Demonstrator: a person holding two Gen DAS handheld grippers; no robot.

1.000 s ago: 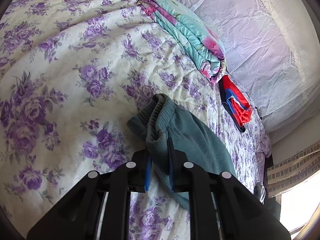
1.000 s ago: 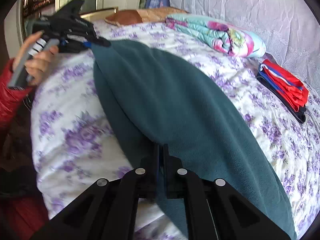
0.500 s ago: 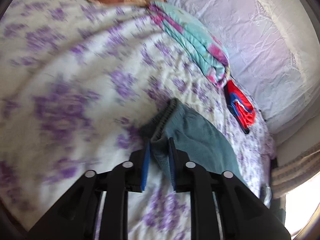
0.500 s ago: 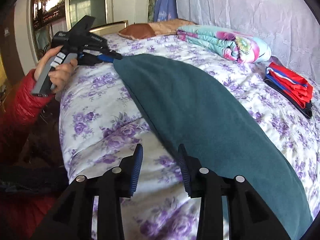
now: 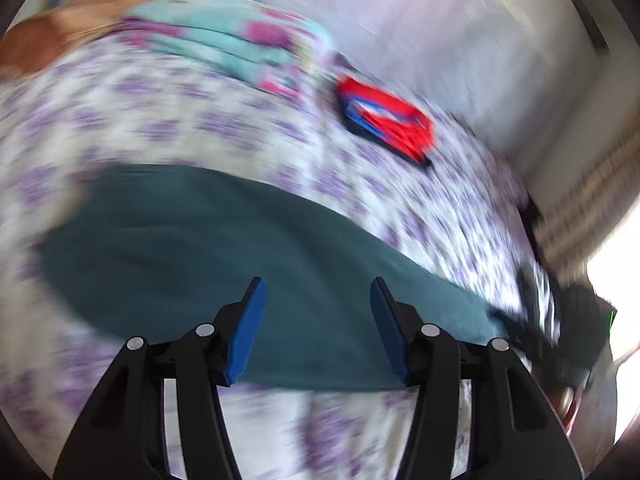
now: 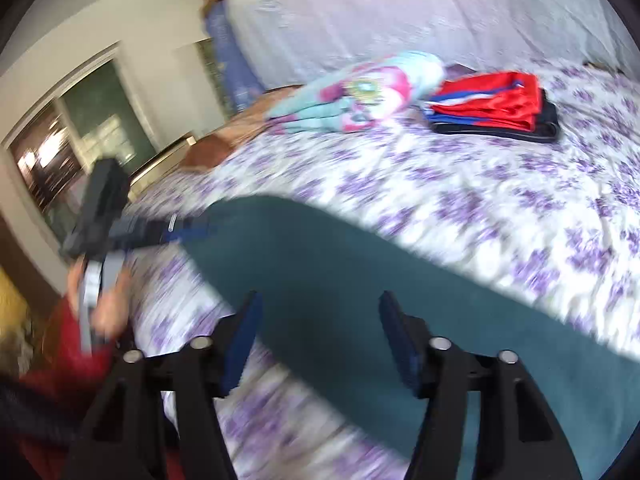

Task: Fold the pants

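Left gripper: jaws spread wide, nothing held between the blue pads. Right gripper: likewise released, pads apart, nothing gripped. Both views are motion-blurred.

Pants: teal, laid flat on the floral bedspread, directly under and ahead of both grippers. In the left wrist view the long axis is seen running crosswise to the fingers, from the far-left rounded end down to the right, where a dark blurred shape is met at the pants' end; what it is cannot be told. In the right wrist view the pants are seen as a long band running from far-left to near-right, the far-left end lying just beside the left gripper, which is seen from outside there, held in a hand with a red sleeve.

Near edge of the pants sits close to the bed's near edge; a strip of bare bedspread is left between. Beyond the pants' far edge a wide stretch of bare bedspread is available.

Farther ahead: a folded red-and-blue garment and a rolled turquoise-pink quilt, just beside each other, well apart from the pants. Behind them, a pale draped sheet.
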